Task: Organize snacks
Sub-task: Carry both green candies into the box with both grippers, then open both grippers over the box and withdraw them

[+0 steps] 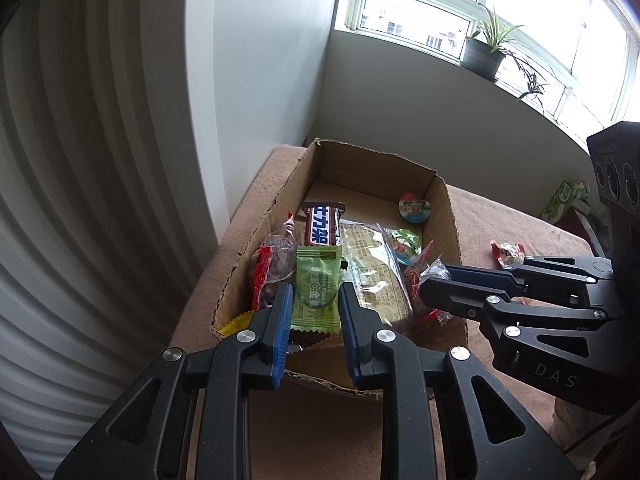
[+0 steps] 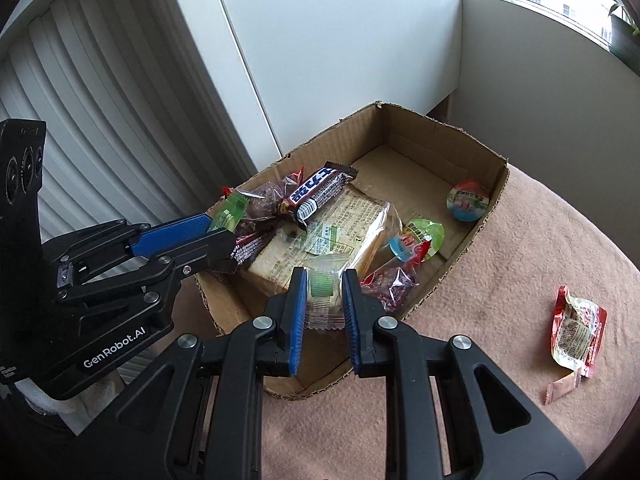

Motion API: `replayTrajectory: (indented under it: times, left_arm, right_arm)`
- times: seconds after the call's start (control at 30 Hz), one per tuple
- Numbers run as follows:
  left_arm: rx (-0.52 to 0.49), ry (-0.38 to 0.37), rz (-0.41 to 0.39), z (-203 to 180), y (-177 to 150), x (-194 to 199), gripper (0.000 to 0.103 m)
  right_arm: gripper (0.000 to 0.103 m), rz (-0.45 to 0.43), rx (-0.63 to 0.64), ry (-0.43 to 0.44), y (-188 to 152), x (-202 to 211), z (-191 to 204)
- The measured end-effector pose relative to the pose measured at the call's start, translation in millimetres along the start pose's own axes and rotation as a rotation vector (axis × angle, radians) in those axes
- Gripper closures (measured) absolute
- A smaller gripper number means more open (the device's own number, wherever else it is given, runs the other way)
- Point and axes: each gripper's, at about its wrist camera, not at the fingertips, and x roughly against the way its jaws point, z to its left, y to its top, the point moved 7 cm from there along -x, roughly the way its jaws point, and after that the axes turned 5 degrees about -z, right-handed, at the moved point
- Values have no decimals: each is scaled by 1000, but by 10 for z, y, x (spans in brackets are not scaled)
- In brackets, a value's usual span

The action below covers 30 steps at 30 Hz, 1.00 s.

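Both held sachets over the cardboard box [image 2: 404, 128] — left gripper [image 1: 315, 304] a green sachet [image 1: 316, 292], right gripper [image 2: 323, 300] a clear sachet [image 2: 322, 296] — either light packet could flutter onto the counter [image 2: 500, 280] on release.

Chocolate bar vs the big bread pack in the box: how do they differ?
1. The chocolate bar has an opaque dark wrapper with bold white lettering. The bread pack has a clear, crinkled wrapper showing a pale slab.
2. The bar is slim and far smaller than the bread pack, a broad block.
3. The bar seems propped at a slant with one end over the bread pack, which lies flat beneath.

Both sit inside the cardboard box.
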Motion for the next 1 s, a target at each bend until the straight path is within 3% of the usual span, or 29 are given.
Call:
replayTrajectory:
  times: [0.07, 0.13, 0.17, 0.2, 0.33, 0.4, 0.47, 0.5, 0.7, 1.0]
  left_arm:
    - [3, 2, -1, 10, 7, -8, 81]
    - [5, 4, 4, 17, 7, -31, 81]
    - [6, 4, 5, 19, 7, -34, 80]
    - [7, 7, 6, 23, 7, -33, 79]
    - [11, 9, 5, 24, 22, -32, 70]
    - [11, 8, 6, 12, 24, -27, 64]
    - [12, 9, 0, -3, 27, -7, 49]
    - [13, 6, -4, -15, 29, 6, 48]
    - [8, -29, -25, -195, 37, 105, 48]
    - [-50, -106, -70, -731, 31, 302, 48]
  right_arm:
    - [84, -2, 1, 2, 0, 1, -6]
    - [67, -13, -2, -6, 4, 28, -29]
    - [48, -24, -5, -11, 10, 50, -49]
    - [39, -40, -10, -12, 19, 88, -64]
    - [39, -64, -42, -7, 46, 198, -162]
    - [28, -77, -58, -9, 51, 260, -227]
    - [19, -99, -70, -14, 49, 335, -294]
    - [16, -107, -75, -18, 42, 370, -336]
    - [15, -132, -110, -59, -30, 644, -694]
    - [15, -176, -314, -119, -242, 1186, -1754]
